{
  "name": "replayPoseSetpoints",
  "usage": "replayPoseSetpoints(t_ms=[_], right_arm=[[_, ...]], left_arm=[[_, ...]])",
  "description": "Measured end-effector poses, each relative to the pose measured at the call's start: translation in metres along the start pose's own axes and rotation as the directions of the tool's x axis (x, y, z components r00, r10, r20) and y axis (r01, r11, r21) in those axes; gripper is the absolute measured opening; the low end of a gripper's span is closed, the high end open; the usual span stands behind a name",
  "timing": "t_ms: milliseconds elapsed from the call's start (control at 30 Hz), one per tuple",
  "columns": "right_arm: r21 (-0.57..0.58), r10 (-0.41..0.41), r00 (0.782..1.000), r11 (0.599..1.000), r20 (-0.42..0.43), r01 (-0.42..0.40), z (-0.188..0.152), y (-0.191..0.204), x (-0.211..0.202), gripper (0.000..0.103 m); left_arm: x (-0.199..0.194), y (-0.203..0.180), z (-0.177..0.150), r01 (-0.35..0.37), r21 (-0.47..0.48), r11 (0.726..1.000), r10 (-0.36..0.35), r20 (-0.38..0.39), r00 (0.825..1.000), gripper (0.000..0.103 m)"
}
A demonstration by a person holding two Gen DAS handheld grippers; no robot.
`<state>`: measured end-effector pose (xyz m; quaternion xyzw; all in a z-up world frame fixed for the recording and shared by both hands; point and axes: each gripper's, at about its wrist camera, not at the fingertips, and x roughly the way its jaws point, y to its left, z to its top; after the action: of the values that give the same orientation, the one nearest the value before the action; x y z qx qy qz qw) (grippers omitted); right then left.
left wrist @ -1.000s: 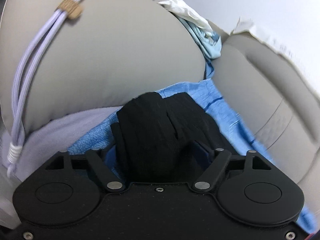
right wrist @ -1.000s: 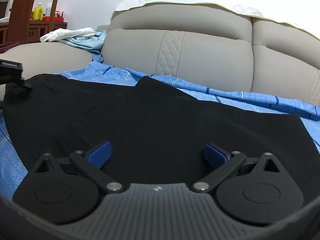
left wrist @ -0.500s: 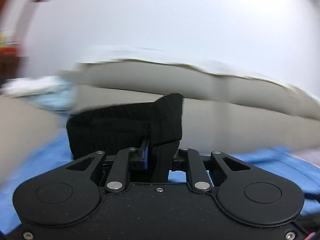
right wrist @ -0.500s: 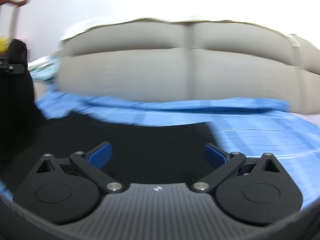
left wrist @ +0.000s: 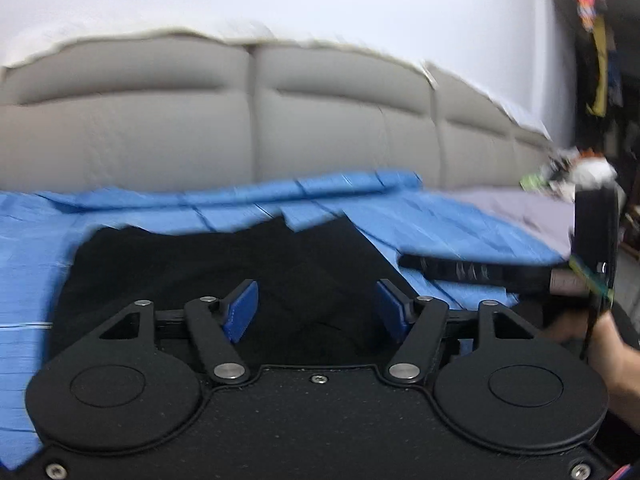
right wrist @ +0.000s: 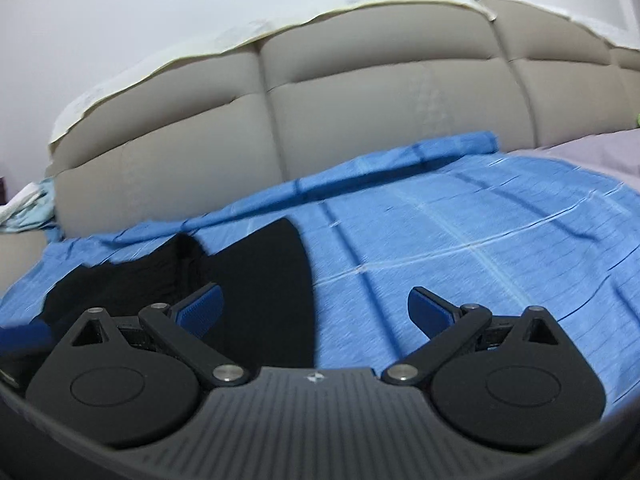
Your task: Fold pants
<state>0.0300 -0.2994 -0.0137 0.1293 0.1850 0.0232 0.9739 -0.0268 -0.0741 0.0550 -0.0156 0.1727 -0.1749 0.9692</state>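
With the left gripper (left wrist: 316, 312) and right gripper (right wrist: 316, 312) both hanging spread apart and empty, the black pants (left wrist: 224, 264) are lying bunched on the blue sheet (right wrist: 460, 248) toward the sofa's back edge, likely risking a crooked, slipping fold.

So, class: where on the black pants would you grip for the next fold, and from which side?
Probably the pants at their right edge, where the cloth lies flat on the blue sheet; bring the open right tongs in low from the right.
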Motion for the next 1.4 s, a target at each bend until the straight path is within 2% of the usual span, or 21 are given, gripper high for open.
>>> replayPoseSetpoints(t_ms=[67,100,133,200,233,267,333,433,467,500,600,700,800,933,1000,1067,1100,1167,1233,1333,1400], right_arm=[[0.019,0.059,0.998,0.998,-0.018,-0.058,-0.006,0.009,0.000,0.103],[0.035,0.103,0.994,0.994,-0.030,-0.102,-0.010,0.014,0.000,0.103],[0.043,0.133,0.990,0.990,-0.041,-0.131,-0.014,0.019,0.000,0.103],[0.030,0.163,0.984,0.986,-0.076,-0.161,-0.022,0.034,0.006,0.103],[0.013,0.161,0.983,0.987,-0.088,-0.161,-0.025,0.042,0.011,0.103],[-0.003,0.149,0.984,0.989,-0.100,-0.150,-0.028,0.050,0.016,0.103],[-0.008,0.124,0.986,0.992,-0.111,-0.126,-0.034,0.064,0.027,0.103],[-0.039,0.109,0.990,0.993,-0.087,-0.113,-0.038,0.084,0.036,0.099],[-0.036,0.119,0.989,0.992,-0.084,-0.122,-0.038,0.087,0.041,0.083],[-0.037,0.114,0.990,0.992,-0.084,-0.117,-0.038,0.091,0.041,0.061],[-0.068,0.060,0.998,0.996,-0.035,-0.062,-0.036,0.097,0.028,0.034],[-0.219,-0.137,0.989,0.965,0.061,0.147,-0.038,0.109,0.007,0.024],[-0.238,-0.234,0.971,0.942,0.047,0.238,-0.046,0.102,-0.004,0.026],[-0.288,-0.257,0.966,0.925,0.009,0.249,-0.046,0.095,-0.014,0.033],[-0.301,-0.227,0.974,0.929,0.002,0.217,-0.037,0.091,-0.022,0.066],[-0.270,-0.199,0.979,0.942,0.034,0.200,-0.026,0.085,-0.030,0.083],[-0.252,-0.181,0.982,0.949,0.049,0.188,-0.018,0.081,-0.032,0.087],[-0.217,-0.130,0.991,0.967,0.045,0.136,0.002,0.074,-0.024,0.092],[-0.193,-0.088,0.995,0.977,0.040,0.094,0.017,0.068,-0.005,0.092],[-0.157,-0.015,0.999,0.988,-0.035,0.009,0.029,0.063,0.043,0.092],[-0.130,0.032,0.994,0.990,-0.106,-0.046,0.032,0.063,0.075,0.092]], left_arm=[[-0.008,0.018,0.000,-0.081,-0.029,0.996,0.081,0.007,0.997,0.063],[-0.009,0.028,-0.002,-0.143,-0.045,0.989,0.143,-0.003,0.990,0.057],[-0.008,0.038,-0.005,-0.212,-0.054,0.976,0.211,-0.021,0.977,0.044],[-0.002,0.055,-0.012,-0.342,-0.053,0.938,0.338,-0.081,0.938,0.027],[0.000,0.061,-0.016,-0.382,-0.060,0.922,0.375,-0.102,0.921,0.026],[0.004,0.069,-0.019,-0.403,-0.080,0.912,0.394,-0.114,0.912,0.026],[0.003,0.080,-0.029,-0.413,-0.115,0.903,0.395,-0.149,0.906,0.026],[0.010,0.079,-0.036,-0.426,-0.088,0.900,0.407,-0.173,0.897,0.026],[0.008,0.075,-0.039,-0.424,-0.068,0.903,0.409,-0.169,0.897,0.026],[0.008,0.073,-0.040,-0.408,-0.053,0.911,0.395,-0.168,0.903,0.026],[0.012,0.069,-0.036,-0.336,-0.069,0.940,0.320,-0.175,0.931,0.026],[0.010,0.061,-0.035,-0.256,-0.068,0.964,0.240,-0.182,0.954,0.027],[0.007,0.053,-0.034,-0.205,-0.071,0.976,0.187,-0.204,0.961,0.027],[-0.005,0.065,-0.018,-0.178,-0.090,0.980,0.161,-0.164,0.973,0.030],[-0.009,0.082,-0.002,-0.170,-0.119,0.978,0.156,-0.121,0.980,0.034],[-0.003,0.101,0.014,-0.186,-0.132,0.974,0.175,-0.091,0.980,0.034],[0.003,0.108,0.022,-0.200,-0.127,0.972,0.190,-0.084,0.978,0.033],[0.023,0.119,0.035,-0.216,-0.099,0.971,0.209,-0.076,0.975,0.031],[0.043,0.125,0.044,-0.202,-0.087,0.976,0.196,-0.075,0.978,0.003],[0.079,0.131,0.053,-0.167,-0.089,0.982,0.158,-0.103,0.982,0.001],[0.105,0.134,0.054,-0.169,-0.083,0.982,0.156,-0.142,0.977,0.001]])
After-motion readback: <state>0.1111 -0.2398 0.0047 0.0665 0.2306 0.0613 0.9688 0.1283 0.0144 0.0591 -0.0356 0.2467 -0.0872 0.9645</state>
